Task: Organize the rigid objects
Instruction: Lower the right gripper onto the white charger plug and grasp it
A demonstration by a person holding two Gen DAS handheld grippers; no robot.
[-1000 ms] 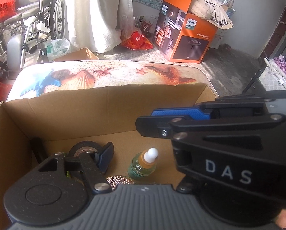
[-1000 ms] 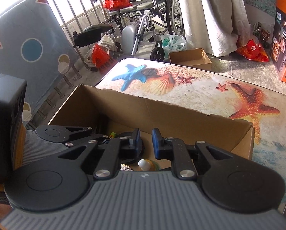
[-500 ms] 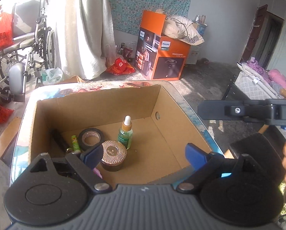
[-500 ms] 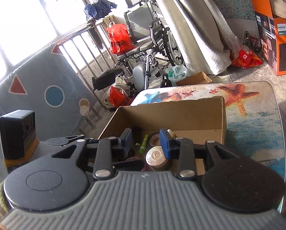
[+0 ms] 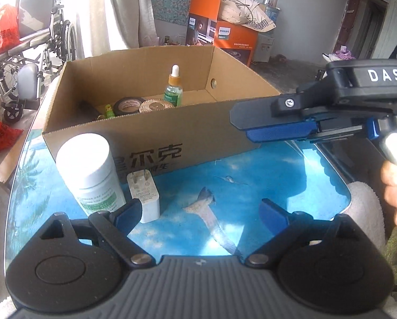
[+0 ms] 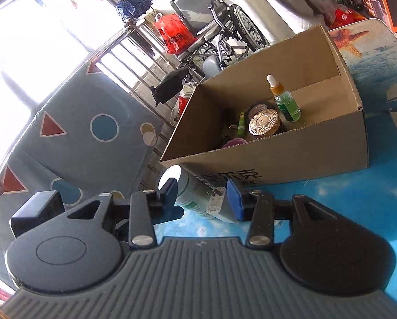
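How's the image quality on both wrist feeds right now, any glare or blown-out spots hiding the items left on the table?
Left wrist view: the white bottle cap is nearly washed out by sun, and glare streaks the blue table; the charger stays readable. Right wrist view: the window side at left is blown out, fisheye tilt bends the cardboard box, and the bottle reads slightly soft.

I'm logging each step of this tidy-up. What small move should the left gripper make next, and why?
Probably shift the left gripper left and close on the white charger. Its jaws are open and empty, and the charger and white pill bottle stand outside the cardboard box.
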